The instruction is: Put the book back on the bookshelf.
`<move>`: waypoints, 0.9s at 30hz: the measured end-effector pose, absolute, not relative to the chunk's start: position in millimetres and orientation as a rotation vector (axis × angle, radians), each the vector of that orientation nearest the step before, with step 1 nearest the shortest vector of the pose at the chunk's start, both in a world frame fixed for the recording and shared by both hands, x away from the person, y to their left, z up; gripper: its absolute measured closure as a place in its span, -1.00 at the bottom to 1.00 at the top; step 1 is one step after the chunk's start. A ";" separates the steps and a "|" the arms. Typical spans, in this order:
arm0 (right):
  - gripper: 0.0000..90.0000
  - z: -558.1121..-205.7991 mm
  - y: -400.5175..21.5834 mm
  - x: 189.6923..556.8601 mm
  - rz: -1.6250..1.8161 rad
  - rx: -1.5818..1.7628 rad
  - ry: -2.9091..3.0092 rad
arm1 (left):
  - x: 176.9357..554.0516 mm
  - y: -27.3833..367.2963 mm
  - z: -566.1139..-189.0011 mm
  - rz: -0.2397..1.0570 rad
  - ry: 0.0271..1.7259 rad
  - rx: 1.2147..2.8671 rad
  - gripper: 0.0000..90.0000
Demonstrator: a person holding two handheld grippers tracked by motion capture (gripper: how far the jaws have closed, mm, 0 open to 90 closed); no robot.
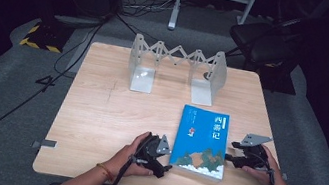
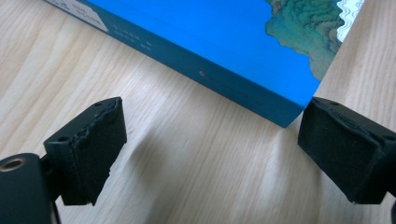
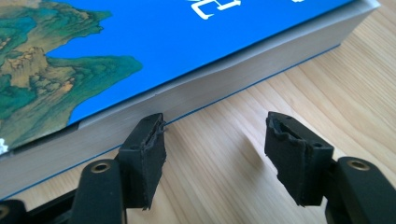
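Wooden table [image 1: 98,112] is mostly bare, with a white folding book rack [image 1: 177,66] standing at the far edge. Blue book [image 1: 202,139] lies flat near the front, left gripper [image 1: 157,161] and right gripper [image 1: 238,155] flanking it, both gaping, holding nothing.

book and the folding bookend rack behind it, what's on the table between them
Nothing: in the high view, the stretch between the blue book and the white folding rack is bare wooden table.
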State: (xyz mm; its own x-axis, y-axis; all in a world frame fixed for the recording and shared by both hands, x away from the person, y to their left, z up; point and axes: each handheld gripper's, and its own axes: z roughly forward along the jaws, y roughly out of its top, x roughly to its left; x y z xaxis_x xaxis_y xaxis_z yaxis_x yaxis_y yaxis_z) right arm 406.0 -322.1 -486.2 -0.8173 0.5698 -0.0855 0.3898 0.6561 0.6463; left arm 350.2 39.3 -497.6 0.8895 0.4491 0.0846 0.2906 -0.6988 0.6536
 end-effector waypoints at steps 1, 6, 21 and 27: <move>-0.14 -486.4 -319.5 406.1 0.918 0.767 2.591 | 350.4 41.4 -496.9 0.313 0.525 2.391 -0.74; -0.14 -486.6 -296.4 406.3 0.937 0.744 2.589 | 350.5 56.0 -495.5 0.315 0.559 2.396 -0.64; -0.24 -490.4 -253.8 398.0 1.009 0.716 2.668 | 366.2 91.3 -499.8 0.240 0.633 2.346 -0.66; -0.32 -486.6 -244.4 397.3 0.939 0.653 2.721 | 365.8 93.5 -502.6 0.234 0.637 2.318 -0.66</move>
